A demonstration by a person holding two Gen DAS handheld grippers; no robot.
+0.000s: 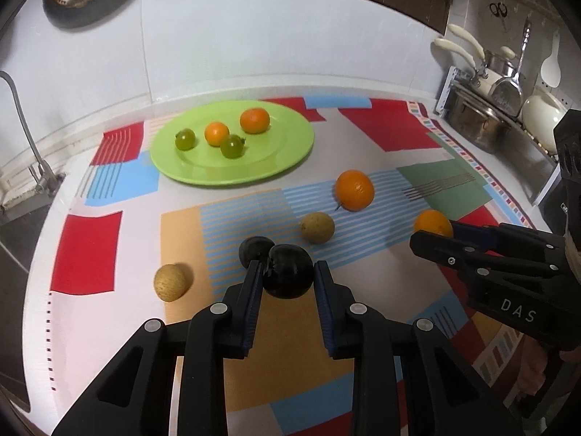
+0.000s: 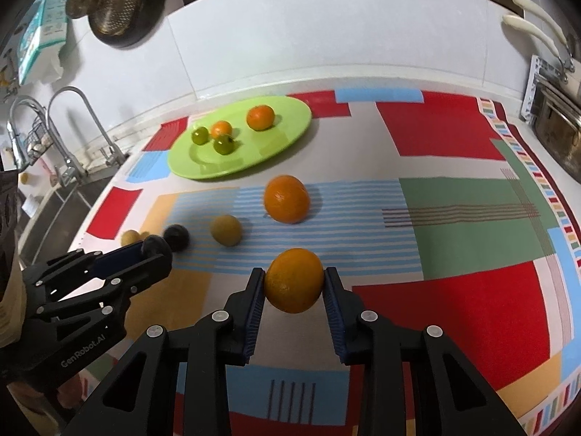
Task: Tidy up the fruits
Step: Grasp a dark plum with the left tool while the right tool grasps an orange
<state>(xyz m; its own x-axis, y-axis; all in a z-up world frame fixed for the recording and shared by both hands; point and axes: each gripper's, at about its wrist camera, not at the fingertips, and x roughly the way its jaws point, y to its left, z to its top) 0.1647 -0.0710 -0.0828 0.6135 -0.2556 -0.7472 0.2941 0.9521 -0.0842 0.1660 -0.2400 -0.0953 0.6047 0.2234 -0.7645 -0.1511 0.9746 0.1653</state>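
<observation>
A green plate [image 1: 283, 160] at the back of the patterned cloth holds two oranges and two green fruits; it also shows in the right wrist view [image 2: 290, 134]. My left gripper [image 1: 288, 272] is shut on a dark plum [image 1: 288, 276]; a second dark plum [image 1: 254, 249] lies just behind it. My right gripper [image 2: 294, 283] is shut on an orange [image 2: 293, 279], also seen in the left wrist view [image 1: 432, 222]. Another orange [image 1: 354, 189] and two tan fruits [image 1: 316, 227] [image 1: 171, 282] lie loose on the cloth.
A faucet and sink [image 2: 69, 145] sit at the left edge. Pots and pans [image 1: 483, 120] stand on a rack at the right. A strainer [image 2: 116, 3] hangs on the white wall behind. The cloth [image 2: 454, 218] covers the counter.
</observation>
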